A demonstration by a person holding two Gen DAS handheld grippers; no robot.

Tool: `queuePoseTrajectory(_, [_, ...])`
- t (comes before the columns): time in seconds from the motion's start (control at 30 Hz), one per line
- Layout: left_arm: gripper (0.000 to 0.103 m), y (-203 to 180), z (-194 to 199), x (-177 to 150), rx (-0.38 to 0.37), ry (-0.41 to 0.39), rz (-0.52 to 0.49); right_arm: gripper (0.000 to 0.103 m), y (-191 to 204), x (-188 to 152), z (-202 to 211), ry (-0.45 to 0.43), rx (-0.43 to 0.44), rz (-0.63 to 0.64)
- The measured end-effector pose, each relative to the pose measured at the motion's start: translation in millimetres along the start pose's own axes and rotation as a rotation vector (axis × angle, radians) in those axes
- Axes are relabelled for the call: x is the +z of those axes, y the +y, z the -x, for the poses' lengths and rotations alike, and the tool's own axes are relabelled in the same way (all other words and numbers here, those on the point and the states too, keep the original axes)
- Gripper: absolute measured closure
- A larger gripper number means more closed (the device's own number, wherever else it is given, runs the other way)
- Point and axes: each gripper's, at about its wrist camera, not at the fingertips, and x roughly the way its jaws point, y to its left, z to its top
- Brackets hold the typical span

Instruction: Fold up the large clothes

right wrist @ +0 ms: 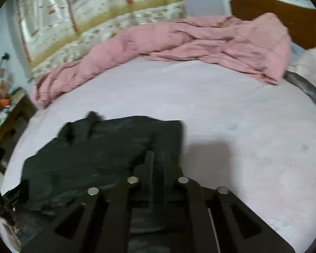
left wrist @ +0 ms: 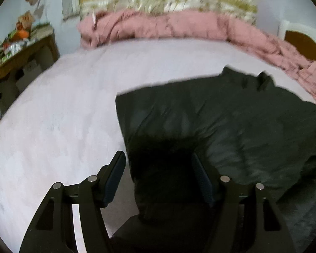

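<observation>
Right gripper [right wrist: 158, 158] jaws narrowly apart over black garment [right wrist: 84, 158] on bed [right wrist: 242, 126]; pink blanket [right wrist: 179, 42] bunched at bed's far edge.

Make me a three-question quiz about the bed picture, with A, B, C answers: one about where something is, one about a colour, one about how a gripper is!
1. Where does the pink blanket lie?
A. along the far edge of the bed
B. on the floor
C. on the desk

2. What colour is the garment being folded?
A. white
B. black
C. yellow

3. How do the left gripper's fingers stand?
A. pressed tight together
B. wide apart
C. out of view

Answers: 1 A, it is bunched beside the flowered curtain; 2 B, it looks dark on the pale bed; 3 B, a gap shows with dark cloth between them.
</observation>
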Motion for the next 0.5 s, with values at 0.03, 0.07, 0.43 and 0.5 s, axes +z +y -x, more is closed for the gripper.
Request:
queuePoseTrajectory(0.03, [0.033,-1,5,1,0.008,-0.017,-0.004,0.052,11,0,-4,0.002,0.032,0.029])
queuePoseTrajectory(0.07, [0.029,-1,9,1,0.023,-0.026,-0.005,0.046,19,-1,-8,0.006,0.048,0.056])
queuePoseTrajectory(0.43, [0.021,22,-10,-1,0.084,0.062,0.083,0.098,47,-18,-54,0.078,-0.049,0.119])
queuePoseTrajectory(0.5, [0.021,20,-12,-1,0.085,0.069,0.077,0.098,49,-18,-30,0.038,-0.081,0.124])
